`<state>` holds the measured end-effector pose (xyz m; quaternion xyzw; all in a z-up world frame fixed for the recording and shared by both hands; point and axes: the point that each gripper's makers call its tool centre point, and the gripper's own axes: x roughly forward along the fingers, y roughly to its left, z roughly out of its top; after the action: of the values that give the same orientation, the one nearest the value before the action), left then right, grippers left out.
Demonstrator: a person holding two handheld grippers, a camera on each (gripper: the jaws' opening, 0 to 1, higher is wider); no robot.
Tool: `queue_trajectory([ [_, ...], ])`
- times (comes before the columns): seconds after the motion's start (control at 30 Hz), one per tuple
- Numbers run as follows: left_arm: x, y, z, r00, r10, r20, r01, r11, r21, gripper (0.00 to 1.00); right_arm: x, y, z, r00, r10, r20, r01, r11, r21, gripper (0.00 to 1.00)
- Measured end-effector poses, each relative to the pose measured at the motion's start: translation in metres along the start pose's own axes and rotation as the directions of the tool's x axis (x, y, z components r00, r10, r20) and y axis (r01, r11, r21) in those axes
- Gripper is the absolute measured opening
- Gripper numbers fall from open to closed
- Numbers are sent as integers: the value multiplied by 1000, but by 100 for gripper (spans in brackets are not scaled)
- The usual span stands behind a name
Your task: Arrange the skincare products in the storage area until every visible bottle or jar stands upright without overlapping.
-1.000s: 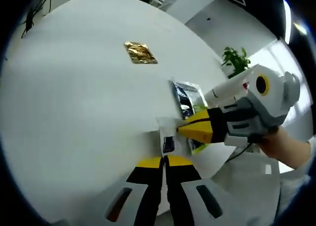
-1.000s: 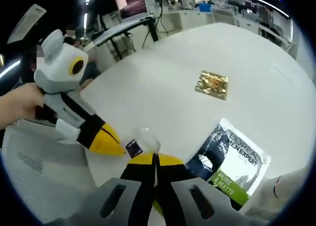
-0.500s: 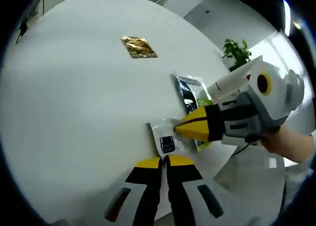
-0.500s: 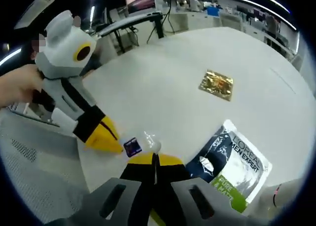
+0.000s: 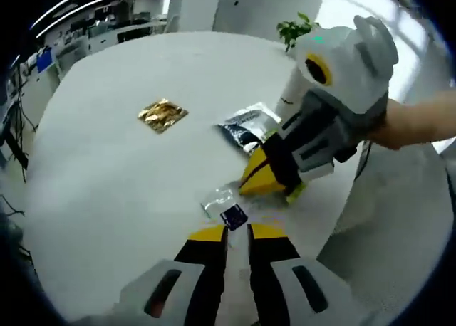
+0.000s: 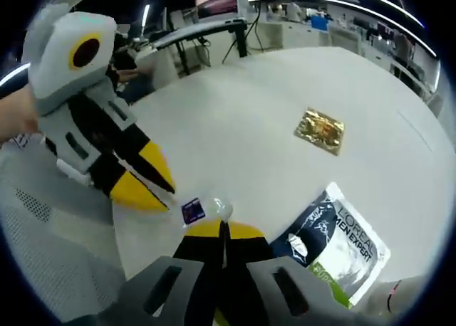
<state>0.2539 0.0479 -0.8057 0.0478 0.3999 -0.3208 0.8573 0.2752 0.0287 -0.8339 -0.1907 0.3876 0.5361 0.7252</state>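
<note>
A small clear sachet [image 5: 222, 203] with a dark label lies on the white round table [image 5: 107, 169], just ahead of my left gripper [image 5: 237, 230], whose jaws stand slightly apart. My right gripper [image 5: 244, 189] comes in from the right with its yellow tips closed on the sachet's far edge. In the right gripper view the sachet [image 6: 206, 210] sits at the tips of my shut right gripper [image 6: 222, 226]. There the left gripper [image 6: 171, 199] shows two parted yellow fingers beside it. A dark L'Oreal sachet [image 6: 338, 240] and a gold sachet [image 6: 320, 130] lie flat farther out.
The gold sachet [image 5: 162, 114] and the L'Oreal sachet [image 5: 246, 123] lie beyond the grippers. A white tube end [image 6: 402, 294] shows at the table's edge. A pale mesh chair [image 6: 50, 233] stands beside the table. Desks and monitors fill the background, with a green plant [image 5: 296, 27].
My left gripper's jaws have parted slightly; they were closed at the clear sachet before. The left view has swung round, so the right gripper now looms larger and higher.
</note>
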Motion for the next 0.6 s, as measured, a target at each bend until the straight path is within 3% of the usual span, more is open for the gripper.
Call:
queue_trajectory([
  [0.1,14,-6,8,1000,-11,9,9,990,139,13,1,0,0,1000,7,-1,-7,1000,-5,1],
  [0.27,29,-1,3,999,14,-48,-5,984,180,15,1,-1,0,1000,6,-5,-6,1000,-14,1],
  [0.33,30,0,-10,992,33,-123,-7,979,201,16,1,-1,0,1000,6,-5,-6,1000,-14,1],
  [0.37,29,5,-10,991,63,-117,-36,974,222,16,1,-1,0,1000,7,-5,-7,1000,-13,1],
  [0.4,31,2,-4,996,39,-77,-23,980,198,16,1,0,0,1000,7,-5,-7,1000,-13,1],
  [0.6,30,3,-4,996,54,-76,-37,977,209,16,-2,-2,5,999,1,32,1,998,-59,4],
])
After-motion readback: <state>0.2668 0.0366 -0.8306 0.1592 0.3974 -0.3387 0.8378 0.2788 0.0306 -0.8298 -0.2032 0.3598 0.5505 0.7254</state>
